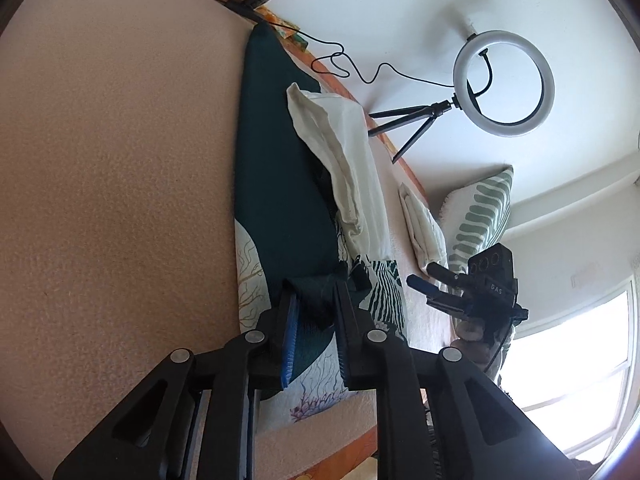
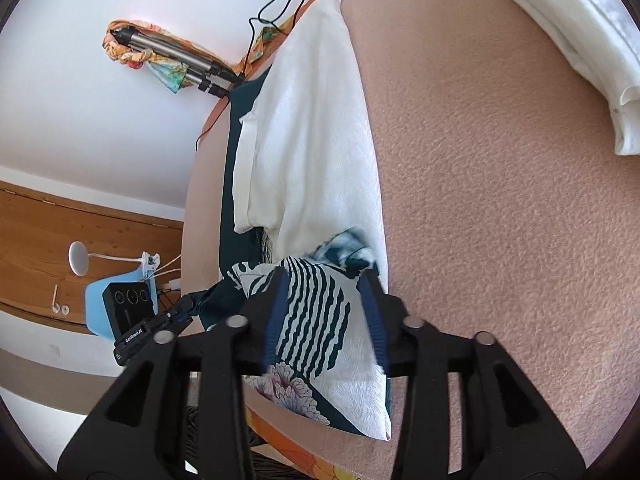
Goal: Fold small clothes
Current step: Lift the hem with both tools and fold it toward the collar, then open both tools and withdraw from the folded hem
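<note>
A pink textured bedspread [image 1: 112,184] fills both fisheye views, its far edge cut by an orange border and its near edge lost behind the black gripper arms. On it lies the garment [image 1: 280,200], dark teal with a printed pale lining, a long strip whose axis runs from 6 toward 12 o'clock in the left wrist view, its far tip pointing at 12. A cream cloth [image 1: 340,152] lies folded over its right side and hides part of it; in the right wrist view the same cream cloth [image 2: 316,128] covers most of the teal.

A second folded cream piece [image 1: 424,228] sits at 3 o'clock from the garment, beside a leaf-print pillow [image 1: 480,216] half hidden behind the other gripper. A ring light [image 1: 504,84] on a small tripod stands against the white wall at 1 o'clock.

The left gripper [image 1: 316,312] stands narrowly parted, the garment's bunched teal end between its fingers; whether the pads still pinch it is hard to tell. The right gripper [image 2: 324,304] stands about half open, straddling the striped, flower-printed corner of the garment [image 2: 316,320], which lies loose between the blue pads; the fabric edge by its right fingertip is motion-blurred. The person's hand under the right gripper [image 1: 436,284] is barely visible.
</note>
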Action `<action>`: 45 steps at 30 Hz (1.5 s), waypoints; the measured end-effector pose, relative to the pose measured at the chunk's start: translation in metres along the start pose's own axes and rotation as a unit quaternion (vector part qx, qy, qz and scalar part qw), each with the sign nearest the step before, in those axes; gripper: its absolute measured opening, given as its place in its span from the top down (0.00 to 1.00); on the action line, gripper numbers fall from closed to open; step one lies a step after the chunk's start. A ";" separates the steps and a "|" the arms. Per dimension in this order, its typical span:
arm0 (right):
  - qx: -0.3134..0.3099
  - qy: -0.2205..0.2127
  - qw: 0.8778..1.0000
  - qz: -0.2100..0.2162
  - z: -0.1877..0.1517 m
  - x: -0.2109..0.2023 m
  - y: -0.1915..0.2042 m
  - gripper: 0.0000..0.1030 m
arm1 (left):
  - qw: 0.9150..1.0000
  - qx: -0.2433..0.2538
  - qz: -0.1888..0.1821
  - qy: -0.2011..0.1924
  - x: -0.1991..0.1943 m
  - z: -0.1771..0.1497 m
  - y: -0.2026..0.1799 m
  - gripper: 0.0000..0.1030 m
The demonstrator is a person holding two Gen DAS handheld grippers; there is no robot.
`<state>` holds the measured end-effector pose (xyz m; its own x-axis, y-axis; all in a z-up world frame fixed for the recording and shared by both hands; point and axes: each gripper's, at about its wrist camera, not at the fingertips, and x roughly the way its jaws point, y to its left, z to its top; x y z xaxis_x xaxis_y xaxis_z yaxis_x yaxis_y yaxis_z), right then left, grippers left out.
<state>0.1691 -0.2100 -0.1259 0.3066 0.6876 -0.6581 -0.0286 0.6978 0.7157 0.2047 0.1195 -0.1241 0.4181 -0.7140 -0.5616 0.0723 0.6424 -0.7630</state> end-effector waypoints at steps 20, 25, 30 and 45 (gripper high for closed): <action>-0.249 -0.042 0.950 -0.181 -0.046 0.006 0.063 0.47 | 0.975 0.197 0.100 0.016 0.024 -0.042 -0.054 0.77; -0.324 0.002 0.937 -0.130 -0.071 0.028 0.091 0.58 | 0.968 0.223 0.105 0.045 0.041 -0.056 -0.059 0.77; -0.367 0.047 0.911 -0.181 -0.090 0.060 0.095 0.60 | 0.959 0.238 0.146 0.053 0.045 -0.061 -0.048 0.77; -0.315 -0.039 0.911 -0.264 -0.039 0.036 0.084 0.62 | 0.968 0.198 0.155 0.008 0.022 -0.035 -0.038 0.77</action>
<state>0.1403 -0.1190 -0.0985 0.5017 0.2230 -0.8358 -0.3894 0.9210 0.0119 0.1792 0.0691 -0.1187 0.4612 -0.4724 -0.7511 0.2888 0.8803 -0.3764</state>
